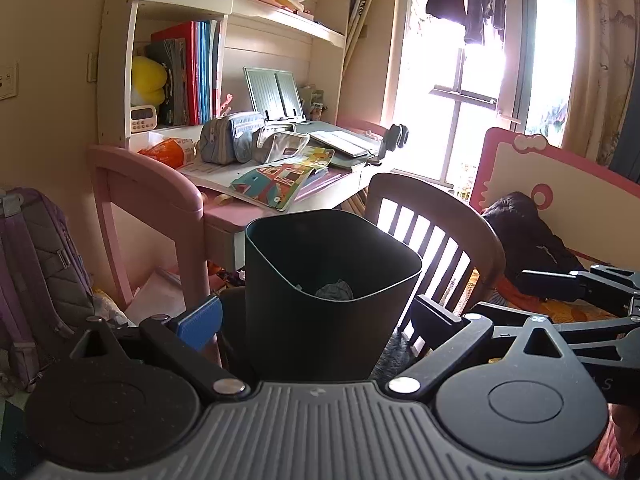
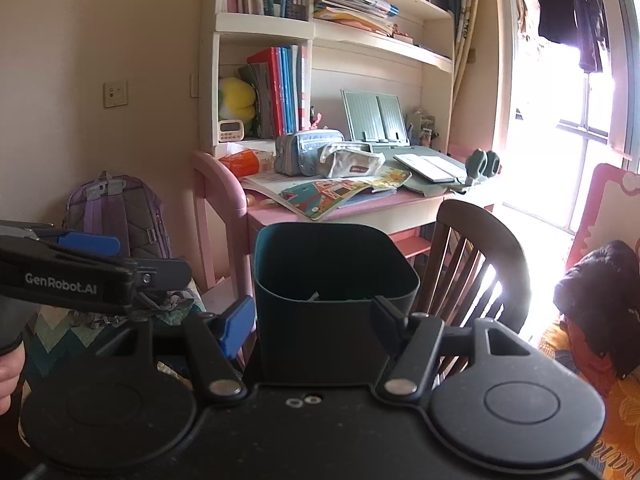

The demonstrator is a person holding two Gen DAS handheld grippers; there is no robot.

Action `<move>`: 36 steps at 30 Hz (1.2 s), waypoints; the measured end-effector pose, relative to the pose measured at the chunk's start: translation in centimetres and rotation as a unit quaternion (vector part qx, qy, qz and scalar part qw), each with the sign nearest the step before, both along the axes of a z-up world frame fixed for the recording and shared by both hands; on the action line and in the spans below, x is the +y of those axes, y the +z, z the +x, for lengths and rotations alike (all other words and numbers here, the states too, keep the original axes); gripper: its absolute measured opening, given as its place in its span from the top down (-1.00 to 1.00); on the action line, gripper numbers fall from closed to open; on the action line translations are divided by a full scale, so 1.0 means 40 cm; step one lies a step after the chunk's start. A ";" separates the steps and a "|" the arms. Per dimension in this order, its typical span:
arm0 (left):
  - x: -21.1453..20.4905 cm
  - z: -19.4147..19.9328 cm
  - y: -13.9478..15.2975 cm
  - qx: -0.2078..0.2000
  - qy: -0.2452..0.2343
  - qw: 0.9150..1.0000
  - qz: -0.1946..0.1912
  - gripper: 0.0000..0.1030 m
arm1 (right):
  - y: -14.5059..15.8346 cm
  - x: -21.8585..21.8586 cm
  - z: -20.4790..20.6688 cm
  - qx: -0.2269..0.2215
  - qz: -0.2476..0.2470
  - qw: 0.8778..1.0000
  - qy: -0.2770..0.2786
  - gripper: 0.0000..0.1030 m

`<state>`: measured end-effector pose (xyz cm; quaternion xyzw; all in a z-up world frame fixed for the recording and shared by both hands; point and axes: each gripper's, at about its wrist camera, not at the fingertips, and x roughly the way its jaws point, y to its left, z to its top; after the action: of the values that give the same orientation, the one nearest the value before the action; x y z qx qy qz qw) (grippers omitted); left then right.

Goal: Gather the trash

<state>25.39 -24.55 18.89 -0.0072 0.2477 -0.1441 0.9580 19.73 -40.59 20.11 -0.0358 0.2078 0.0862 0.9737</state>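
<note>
A dark green square trash bin (image 1: 326, 292) stands between the fingers of my left gripper (image 1: 316, 316), whose jaws are spread wide and empty. Crumpled grey trash (image 1: 335, 290) lies inside the bin. In the right wrist view the same bin (image 2: 334, 304) fills the gap between the fingers of my right gripper (image 2: 316, 320), which press on its two sides. A scrap of trash (image 2: 313, 297) shows just over its rim. My left gripper shows at the left of the right wrist view (image 2: 92, 268).
A pink desk (image 1: 160, 184) with pencil cases, books and an orange packet (image 1: 168, 151) stands behind the bin. A wooden chair (image 1: 436, 236) is to the right, a purple backpack (image 1: 36, 272) at the left. A dark garment (image 2: 600, 292) lies on the bed.
</note>
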 end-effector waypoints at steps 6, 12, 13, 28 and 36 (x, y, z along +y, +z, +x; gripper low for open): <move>-0.009 0.003 -0.005 0.000 0.001 1.000 0.004 -0.96 | 0.001 -0.016 -0.006 -0.002 0.006 1.000 -0.006 -0.24; -0.009 0.004 -0.011 0.000 0.001 1.000 0.005 -0.96 | -0.001 -0.021 -0.012 -0.002 0.010 1.000 -0.009 -0.24; -0.008 0.003 -0.012 0.000 0.001 1.000 0.005 -0.96 | -0.001 -0.022 -0.012 -0.002 0.011 1.000 -0.009 -0.24; -0.005 0.002 -0.024 -0.010 0.008 1.000 0.018 -0.96 | -0.005 -0.020 -0.010 0.003 0.015 1.000 0.000 -0.25; -0.007 -0.005 -0.022 -0.016 0.006 1.000 0.023 -0.97 | -0.003 -0.020 -0.013 0.003 0.015 1.000 -0.002 -0.26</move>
<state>25.20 -24.85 17.99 0.0152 0.2359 -0.1329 0.9625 19.20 -41.38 19.98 -0.0209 0.2092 0.0870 0.9738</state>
